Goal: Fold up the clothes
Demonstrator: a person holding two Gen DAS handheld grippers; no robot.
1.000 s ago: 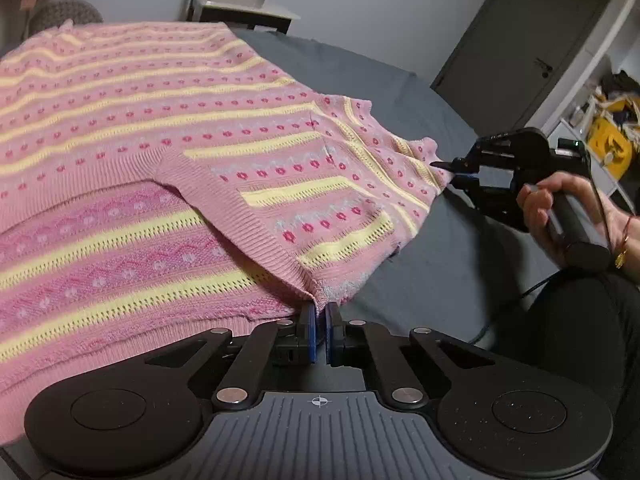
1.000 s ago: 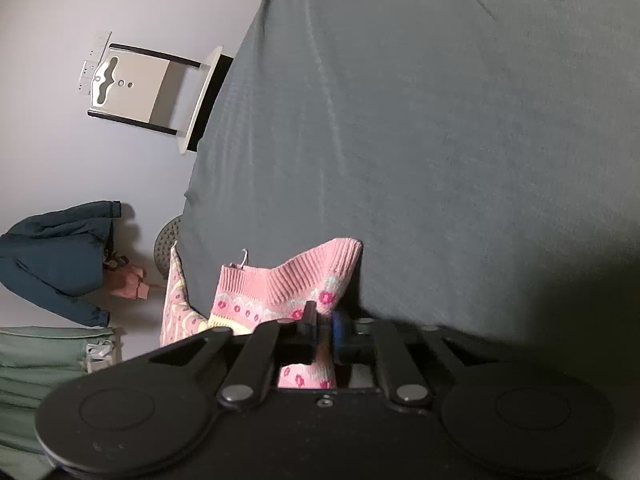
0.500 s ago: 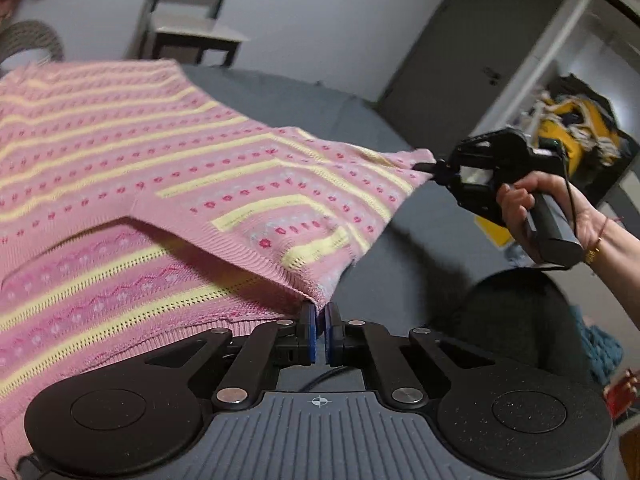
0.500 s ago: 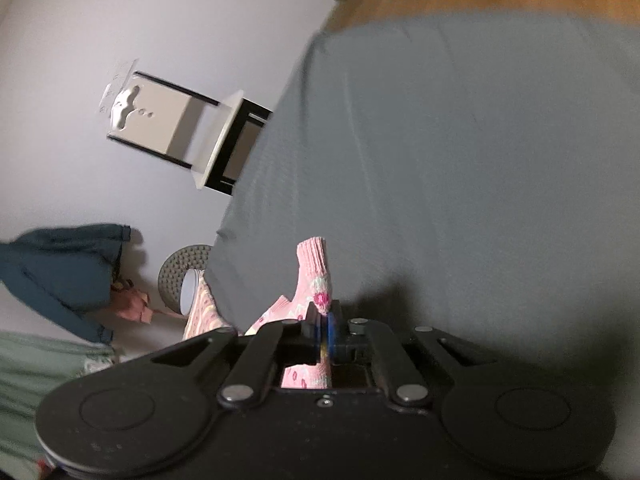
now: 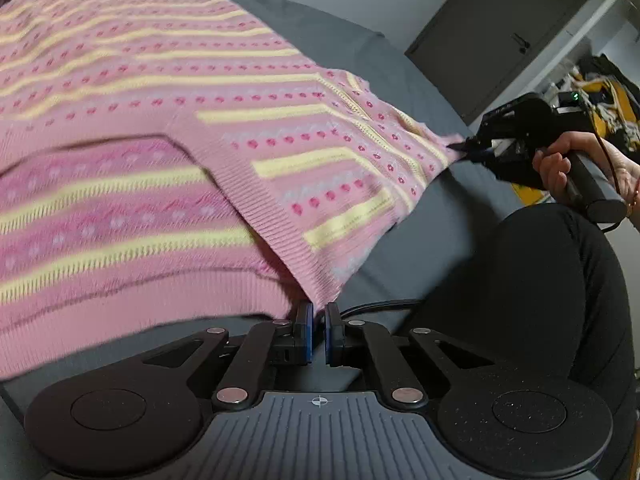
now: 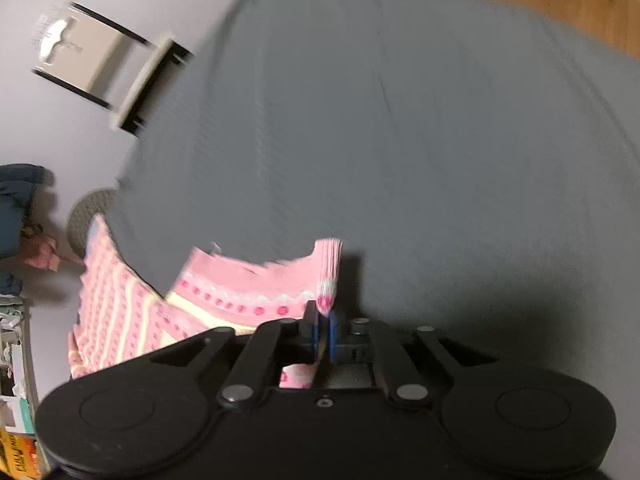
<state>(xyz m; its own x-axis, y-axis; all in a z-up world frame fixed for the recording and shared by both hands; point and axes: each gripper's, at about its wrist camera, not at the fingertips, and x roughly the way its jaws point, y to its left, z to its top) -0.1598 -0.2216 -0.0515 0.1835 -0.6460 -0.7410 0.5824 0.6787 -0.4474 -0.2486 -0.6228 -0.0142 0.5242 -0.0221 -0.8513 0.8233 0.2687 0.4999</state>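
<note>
A pink knitted sweater (image 5: 168, 128) with yellow stripes and red dots is stretched out above the grey bed (image 5: 432, 216). My left gripper (image 5: 318, 322) is shut on its near corner, low in the left wrist view. At the right of that view, my right gripper (image 5: 468, 146) pinches the sweater's far corner, held by a hand (image 5: 556, 164). In the right wrist view the right gripper (image 6: 323, 326) is shut on a ribbed pink edge of the sweater (image 6: 240, 296), which trails off to the left over the grey bed (image 6: 400, 140).
The person's leg in black trousers (image 5: 540, 280) is close on the right. A dark door (image 5: 500, 28) and a cluttered yellow pile (image 5: 608, 104) stand beyond the bed. A white chair (image 6: 108, 68) and a round stool (image 6: 86, 216) sit by the wall.
Both grippers keep their hold and have carried the sweater; it now spreads wider and flatter between them. The right gripper has turned, showing more of the bed and the sweater's striped body.
</note>
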